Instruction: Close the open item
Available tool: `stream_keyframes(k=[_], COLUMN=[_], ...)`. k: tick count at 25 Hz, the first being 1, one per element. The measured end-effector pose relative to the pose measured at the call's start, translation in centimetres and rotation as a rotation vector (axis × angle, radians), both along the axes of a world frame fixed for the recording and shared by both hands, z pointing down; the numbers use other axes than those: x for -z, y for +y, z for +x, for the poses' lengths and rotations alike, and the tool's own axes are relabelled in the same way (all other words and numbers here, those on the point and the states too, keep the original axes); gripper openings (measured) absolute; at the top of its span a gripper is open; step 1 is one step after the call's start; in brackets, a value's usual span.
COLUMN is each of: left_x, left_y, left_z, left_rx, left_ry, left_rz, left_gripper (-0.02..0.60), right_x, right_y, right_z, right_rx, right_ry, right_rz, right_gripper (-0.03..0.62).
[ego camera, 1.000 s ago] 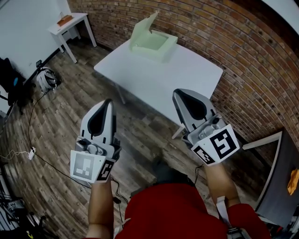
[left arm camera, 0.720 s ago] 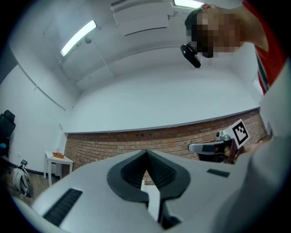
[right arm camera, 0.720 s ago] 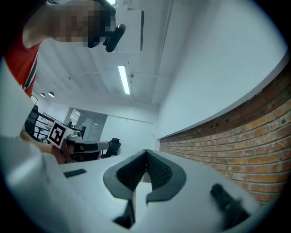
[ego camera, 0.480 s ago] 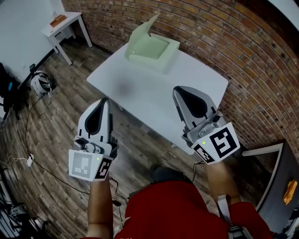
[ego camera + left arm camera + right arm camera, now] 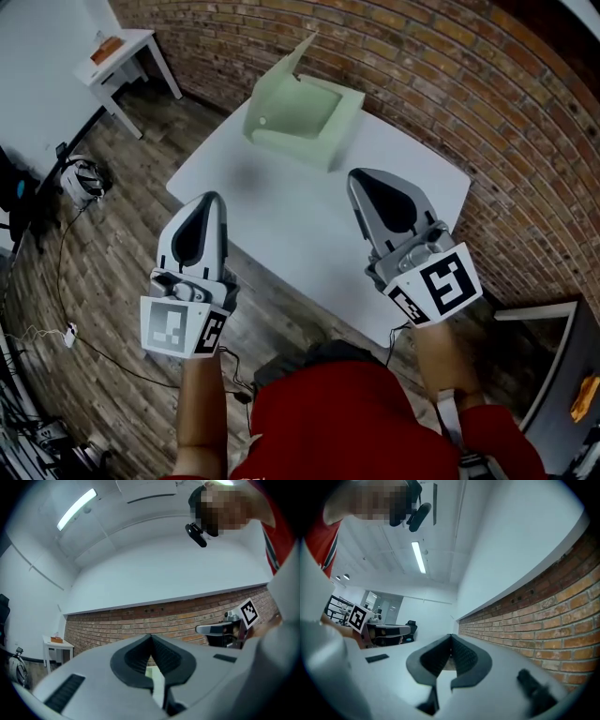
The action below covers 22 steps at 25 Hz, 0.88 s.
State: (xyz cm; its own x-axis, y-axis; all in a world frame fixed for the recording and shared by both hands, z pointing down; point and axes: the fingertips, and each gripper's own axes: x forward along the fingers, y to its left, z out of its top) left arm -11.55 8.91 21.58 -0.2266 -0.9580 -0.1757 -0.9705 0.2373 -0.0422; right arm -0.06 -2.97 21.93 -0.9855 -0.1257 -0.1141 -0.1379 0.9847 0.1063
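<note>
Left gripper [image 5: 212, 201] and right gripper [image 5: 362, 180] were closed, empty; the upper-centre green box [image 5: 309, 127] looked light, its raised lid [image 5: 284, 67] best nudged at the top edge.

The box [image 5: 300, 117] is pale mint green, plain. The table [image 5: 272, 202] is white, unpatterned. The wall [image 5: 450, 75] is red-brown brick with pale mortar lines. The floor [image 5: 103, 262] is grey-brown wood planks. The left gripper [image 5: 208, 204] and right gripper [image 5: 361, 183] have light grey shells, black pads and black-and-white square markers. The shirt [image 5: 337, 422] is red. The side table [image 5: 131, 47] is white.
</note>
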Motion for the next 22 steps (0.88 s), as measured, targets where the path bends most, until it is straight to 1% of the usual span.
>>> stream_keyframes(k=[3,7,11,17,22], left_x=[-0.1,-0.1,-0.8,-1.7,-2.9], left_y=[-1.4,-2.9,-4.6,-7.3,-9.4], left_z=[-1.0,-2.5,-3.9,-6.3,-9.4], left_rx=[0.006,0.015,0.009,-0.027,-0.056], left_ry=[0.0,-0.006,-0.011,-0.024,-0.027], left_rz=[-0.012,-0.013,-0.032,-0.056,-0.074], left_gripper=[0.012,0.012,0.012,0.012,0.012], right_x=[-0.1,0.0,-0.2,-0.9,-1.8], right_y=[-1.5,-2.7,-3.7,-5.2,-6.5], right_z=[-1.1,-2.6,-4.0,-6.3,-8.6], right_rx=[-0.007,-0.009,-0.021,-0.065,-0.118], right_ry=[0.004,0.007,0.012,0.032,0.055], right_rz=[-0.008,0.007,0.01,0.007,0.004], right_gripper=[0.031,0.031,0.031,0.031,0.031])
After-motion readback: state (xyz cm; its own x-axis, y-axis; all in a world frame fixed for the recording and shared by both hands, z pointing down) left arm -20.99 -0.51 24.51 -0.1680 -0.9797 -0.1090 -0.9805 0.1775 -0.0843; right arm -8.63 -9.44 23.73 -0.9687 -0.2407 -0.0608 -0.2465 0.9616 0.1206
